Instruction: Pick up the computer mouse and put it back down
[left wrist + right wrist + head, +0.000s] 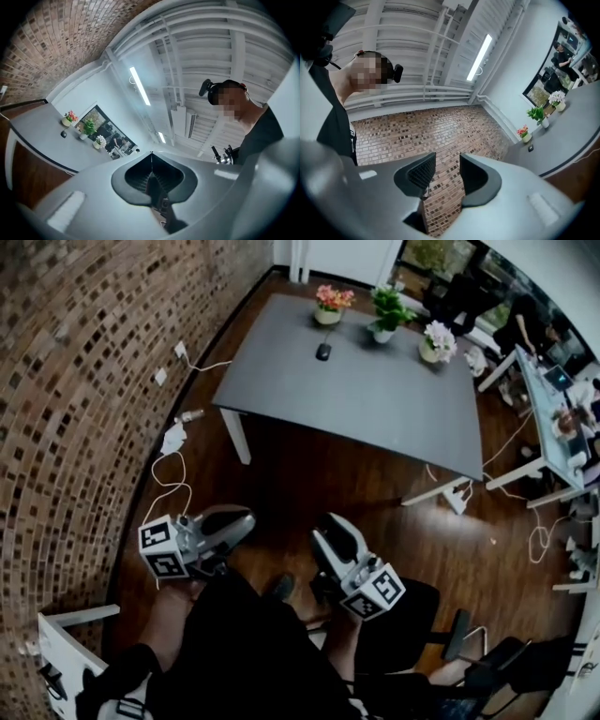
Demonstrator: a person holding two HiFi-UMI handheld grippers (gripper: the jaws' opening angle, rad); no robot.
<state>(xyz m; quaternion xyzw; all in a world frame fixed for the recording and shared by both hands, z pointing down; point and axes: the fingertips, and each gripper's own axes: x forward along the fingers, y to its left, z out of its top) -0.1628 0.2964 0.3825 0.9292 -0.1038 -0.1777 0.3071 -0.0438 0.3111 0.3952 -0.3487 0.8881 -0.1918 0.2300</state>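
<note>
Left gripper [239, 521] held low by body, jaws pressed together, nothing gripped. Right gripper [328, 529] held alongside, jaws parted, empty; only brick wall [440, 126] seen through gap. Both judged idle, since computer mouse [323, 352] lies well apart on grey table [375, 409], near pink flower pot [330, 306]. Approach needed first.

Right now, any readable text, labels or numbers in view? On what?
No readable text in any view.
Left cube, right cube: square marker patterns only, no letters.
Mouse: too small to show any mark.
Laptop: screen too small to read.
</note>
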